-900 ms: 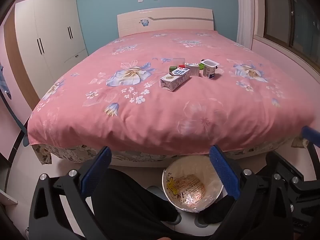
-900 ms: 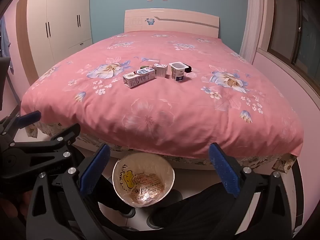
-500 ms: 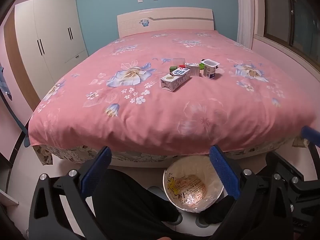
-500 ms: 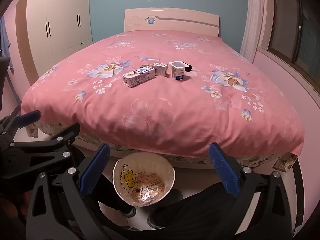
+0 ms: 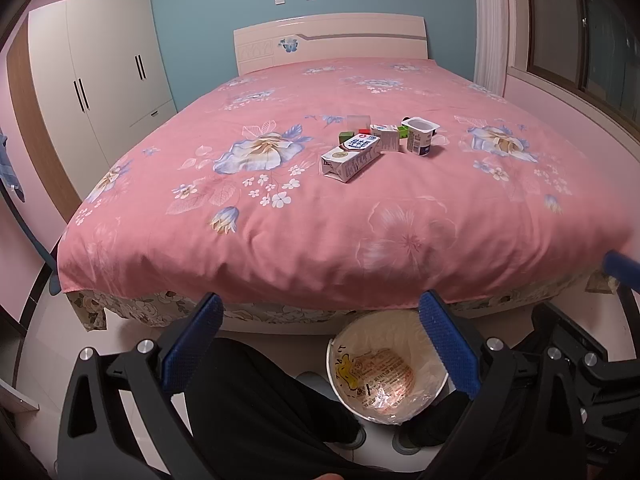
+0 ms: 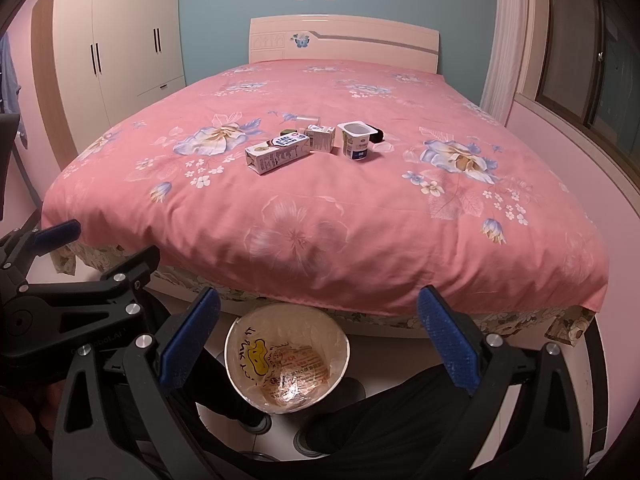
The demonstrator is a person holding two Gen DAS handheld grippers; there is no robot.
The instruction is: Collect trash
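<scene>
Both hand-held grippers, left [image 5: 318, 344] and right [image 6: 318, 340], stood wide apart and empty. Just below and ahead of them sat the lined bin [image 6: 240, 336] on the floor, with a wrapper inside. Well beyond, on the bed [image 5: 360, 248], lay a milk carton [image 5: 351, 157] on its side, then a small box [image 5: 390, 140] and an upright yogurt cup [image 5: 419, 135]. All looked light and easily crushed; the carton seemed best pinched gently across its flat sides.

Left claw [image 5: 320, 336] and right claw [image 6: 320, 330] wide apart, empty, apparently tilted downward.
</scene>
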